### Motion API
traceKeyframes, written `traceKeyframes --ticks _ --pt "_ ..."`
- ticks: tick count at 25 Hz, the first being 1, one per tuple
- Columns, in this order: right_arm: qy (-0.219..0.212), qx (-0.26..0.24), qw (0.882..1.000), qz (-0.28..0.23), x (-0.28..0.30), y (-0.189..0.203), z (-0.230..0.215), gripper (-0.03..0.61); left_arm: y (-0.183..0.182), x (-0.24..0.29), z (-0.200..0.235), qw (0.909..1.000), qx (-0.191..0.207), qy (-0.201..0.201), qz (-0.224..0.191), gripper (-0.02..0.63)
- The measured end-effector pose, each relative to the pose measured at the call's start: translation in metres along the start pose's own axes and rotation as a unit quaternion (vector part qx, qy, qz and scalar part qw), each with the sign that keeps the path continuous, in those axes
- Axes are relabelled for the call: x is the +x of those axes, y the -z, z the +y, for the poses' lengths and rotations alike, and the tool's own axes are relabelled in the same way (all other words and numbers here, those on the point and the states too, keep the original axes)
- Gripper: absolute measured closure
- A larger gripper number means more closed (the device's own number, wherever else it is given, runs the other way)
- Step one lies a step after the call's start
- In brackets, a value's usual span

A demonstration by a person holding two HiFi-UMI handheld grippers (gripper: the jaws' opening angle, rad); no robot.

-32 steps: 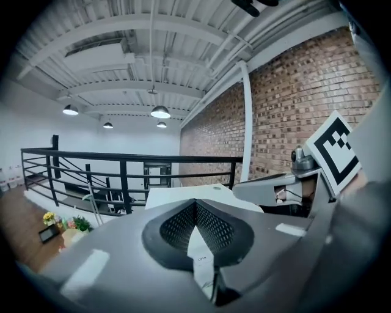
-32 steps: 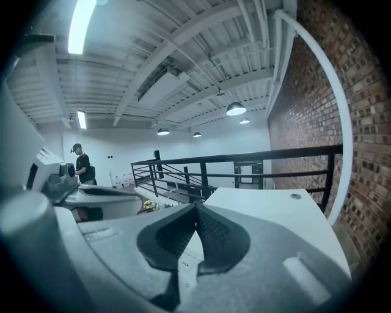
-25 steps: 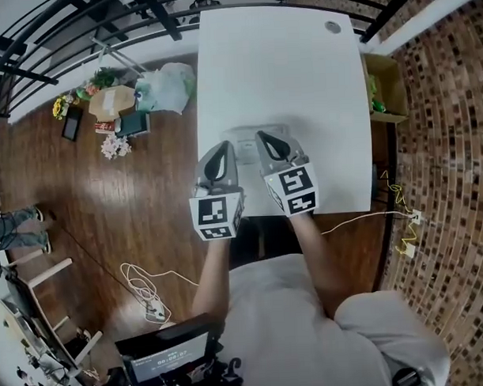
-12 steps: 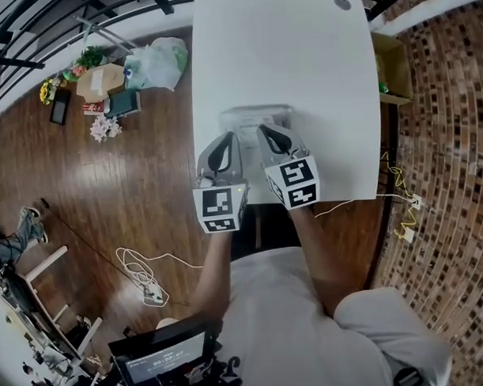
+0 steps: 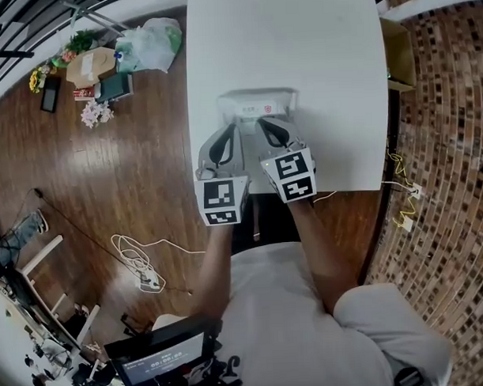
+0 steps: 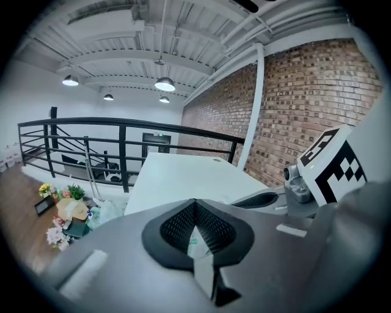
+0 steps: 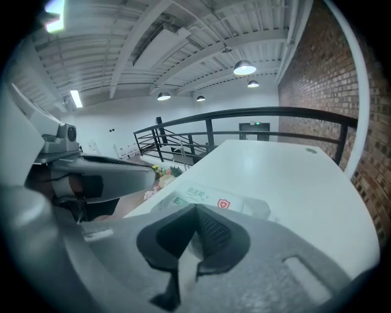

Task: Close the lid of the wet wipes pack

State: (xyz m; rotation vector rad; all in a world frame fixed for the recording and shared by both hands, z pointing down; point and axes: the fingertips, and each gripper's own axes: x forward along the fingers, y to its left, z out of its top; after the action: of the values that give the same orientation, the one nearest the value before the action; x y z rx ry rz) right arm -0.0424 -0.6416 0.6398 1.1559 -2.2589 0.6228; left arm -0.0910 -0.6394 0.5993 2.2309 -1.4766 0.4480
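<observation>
Wet wipes pack (image 5: 257, 107) lies near the tabletop's (image 5: 299, 36) 6 o'clock edge, long axis 9-to-3, bare room toward 12. Left gripper (image 5: 226, 133) and right gripper (image 5: 268, 130) sit at its 6 o'clock side, fingers together, empty.

Plain white table (image 5: 324, 59), zero pattern. Wet wipes pack (image 5: 258, 106) white as well, with a tiny red shield mark and a bit of green print on top. Left gripper (image 5: 225, 132) and right gripper (image 5: 267, 128) both matte grey, with black mesh-textured pads (image 6: 174, 229) inside. Marker cubes (image 5: 220, 201) white with chunky black square patterns. Floor (image 5: 91, 185) glossy reddish-brown wood planks. Brick wall (image 5: 445, 141) mottled rust, brown and cream. Railing (image 6: 122, 125) flat black. Ceiling (image 6: 122, 55) painted white. Cable (image 5: 137, 259) white against the wood. Shirt (image 5: 285, 321) pale greyish white.
</observation>
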Motion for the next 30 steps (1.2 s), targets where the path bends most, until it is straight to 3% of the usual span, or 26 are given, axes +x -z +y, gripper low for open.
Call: traceKeyframes --ticks 7,18,24,30 --pt "0.026 -0.028 0.999 0.007 0.007 0.006 -0.015 0.588 0.011 0.012 -0.008 0.9999 -0.005 0.008 0.009 0.597" --pt "0.061 -0.069 0.995 0.026 0.011 0.008 -0.002 0.588 0.014 -0.01 -0.002 1.0 -0.003 0.002 0.009 0.597" --pt "0.044 -0.032 0.998 0.035 0.005 0.002 0.0 0.588 0.003 -0.023 0.005 1.0 -0.001 -0.002 -0.004 0.597" --pt "0.065 -0.03 0.996 -0.044 -0.043 -0.044 0.009 0.588 -0.046 -0.053 0.006 0.9984 0.007 0.009 -0.055 0.597"
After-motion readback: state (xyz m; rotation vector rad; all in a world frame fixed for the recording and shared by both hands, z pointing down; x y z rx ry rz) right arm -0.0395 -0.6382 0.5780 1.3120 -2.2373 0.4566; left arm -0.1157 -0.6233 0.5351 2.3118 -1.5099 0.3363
